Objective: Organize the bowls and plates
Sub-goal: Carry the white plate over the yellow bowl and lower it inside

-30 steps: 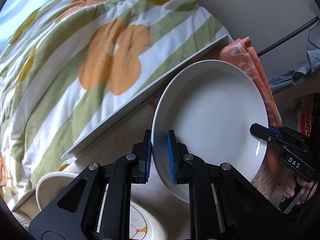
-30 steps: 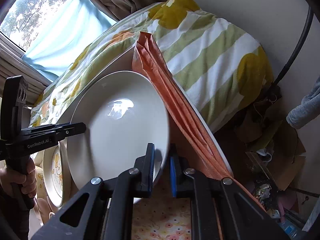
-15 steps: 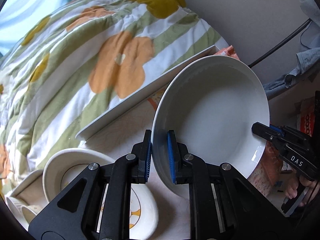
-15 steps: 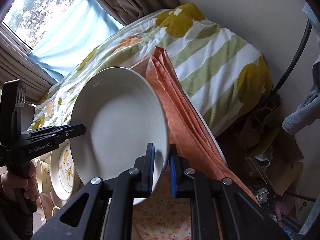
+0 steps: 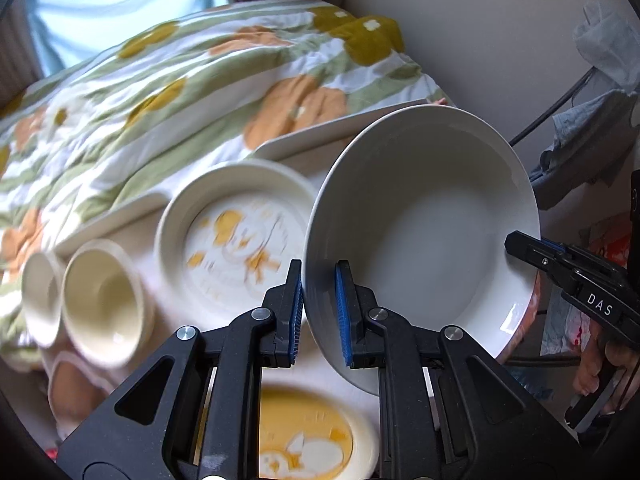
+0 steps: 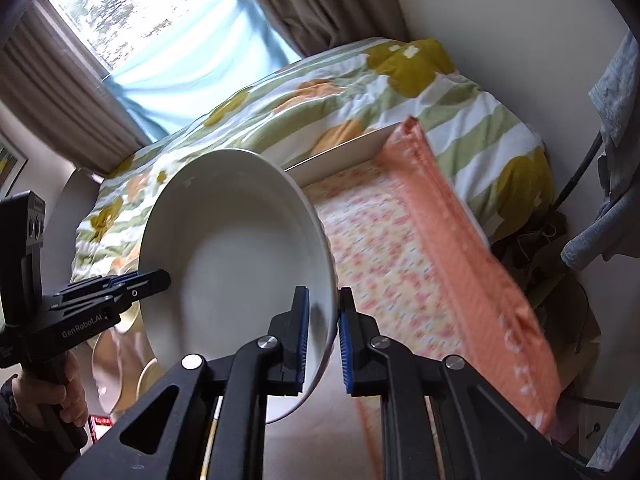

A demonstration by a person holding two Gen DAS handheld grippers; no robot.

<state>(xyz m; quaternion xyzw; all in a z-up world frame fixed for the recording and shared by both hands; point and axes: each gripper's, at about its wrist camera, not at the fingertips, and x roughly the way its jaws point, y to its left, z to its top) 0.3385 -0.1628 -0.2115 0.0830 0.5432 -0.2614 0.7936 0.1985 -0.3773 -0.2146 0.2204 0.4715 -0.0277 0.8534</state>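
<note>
My left wrist camera sits just behind the left gripper (image 5: 319,312) and looks forward and down over the table (image 5: 320,364) toward the bed (image 5: 160,92) and window. My right wrist camera sits behind the right gripper (image 6: 323,344), tilted more upward, taking in the window (image 6: 132,12), bed (image 6: 360,80) and wall. Both are very close to the bowl (image 5: 424,236), which fills the near field from opposite rims. Each view catches the other gripper at its edge; both share the bowl (image 6: 236,272), bed and tray (image 6: 340,156).

one white bowl (image 5: 424,232), two patterned plates (image 5: 236,240), two cups (image 5: 104,300)
</note>
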